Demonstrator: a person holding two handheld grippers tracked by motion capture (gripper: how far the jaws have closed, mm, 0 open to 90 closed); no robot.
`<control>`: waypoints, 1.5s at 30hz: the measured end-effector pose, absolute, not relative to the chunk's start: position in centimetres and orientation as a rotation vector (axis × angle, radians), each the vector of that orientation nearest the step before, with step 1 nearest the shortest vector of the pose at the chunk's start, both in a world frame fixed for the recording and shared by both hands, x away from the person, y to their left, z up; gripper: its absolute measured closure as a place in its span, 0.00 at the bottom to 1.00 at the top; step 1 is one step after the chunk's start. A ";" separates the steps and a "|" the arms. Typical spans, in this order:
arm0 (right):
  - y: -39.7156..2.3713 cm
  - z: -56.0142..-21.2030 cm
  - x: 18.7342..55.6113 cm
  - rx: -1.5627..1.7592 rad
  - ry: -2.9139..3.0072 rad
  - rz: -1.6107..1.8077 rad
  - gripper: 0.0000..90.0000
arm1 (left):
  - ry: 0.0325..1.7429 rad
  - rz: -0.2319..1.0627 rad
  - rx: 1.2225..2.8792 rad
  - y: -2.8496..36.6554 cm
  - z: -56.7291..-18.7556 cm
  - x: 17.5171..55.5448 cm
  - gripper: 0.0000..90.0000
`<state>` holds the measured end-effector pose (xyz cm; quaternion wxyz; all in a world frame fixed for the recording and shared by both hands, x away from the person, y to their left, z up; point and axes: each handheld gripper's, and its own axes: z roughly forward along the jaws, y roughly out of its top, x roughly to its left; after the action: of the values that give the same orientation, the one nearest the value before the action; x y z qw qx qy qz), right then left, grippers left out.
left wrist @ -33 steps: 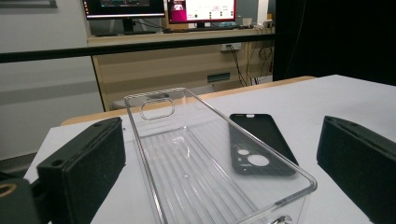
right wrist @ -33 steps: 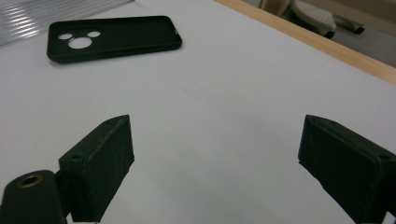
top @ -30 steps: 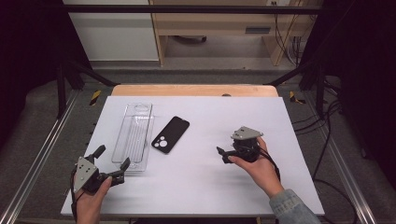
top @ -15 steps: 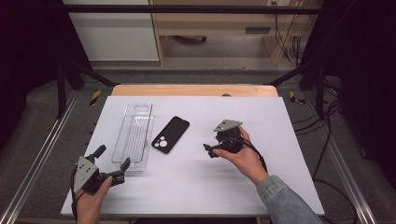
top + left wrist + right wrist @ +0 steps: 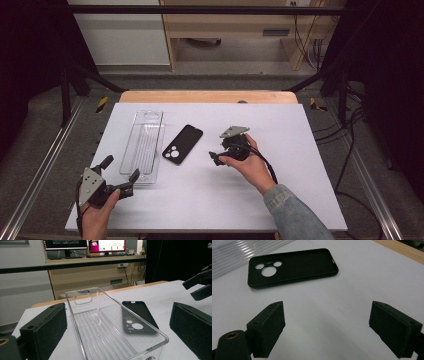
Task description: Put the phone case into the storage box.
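- In the right gripper view the clear tray (image 5: 244,257) is cut off by the top left edge, so just a ribbed corner of it shows there.
- In the left gripper view the tray's near end runs out of the bottom of the picture, and its see-through wall covers part of the phone case (image 5: 138,317), blurring the case's left edge.
- In the high view the fingertips of the right tool (image 5: 216,157) are small and dark against the hand (image 5: 247,162), so their gap is hard to read there.
- The right tool (image 5: 327,330) stands with its jaws wide apart over bare white counter (image 5: 362,282); its jaws have just been closing a little, and nothing lies between them or touches the pads.
- It points left toward the phone case (image 5: 294,265), which lies near but clear of the jaws.
- The left tool (image 5: 119,175) sits at the near left of the counter (image 5: 310,130), jaws spread wide, holding nothing; the near end of the tray (image 5: 142,145) lies just beyond its tips and between the two pads in its own view.
- The phone case (image 5: 182,144) is black, flat on the counter, hollow side up, with round camera holes at its near end.
- It lies slanted, just right of the tray and left of the right tool, about mid-counter.
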<state>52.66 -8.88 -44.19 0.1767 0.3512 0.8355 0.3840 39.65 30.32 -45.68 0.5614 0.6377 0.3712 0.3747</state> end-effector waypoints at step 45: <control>-4.5 -46.9 57.5 1.067 2.282 1.256 1.00 | 0.877 0.882 1.489 30.4 -45.6 39.6 0.01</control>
<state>57.51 -4.47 -46.91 0.1625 0.3738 0.8000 0.4403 39.63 30.43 -45.57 0.5651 0.6332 0.3728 0.3750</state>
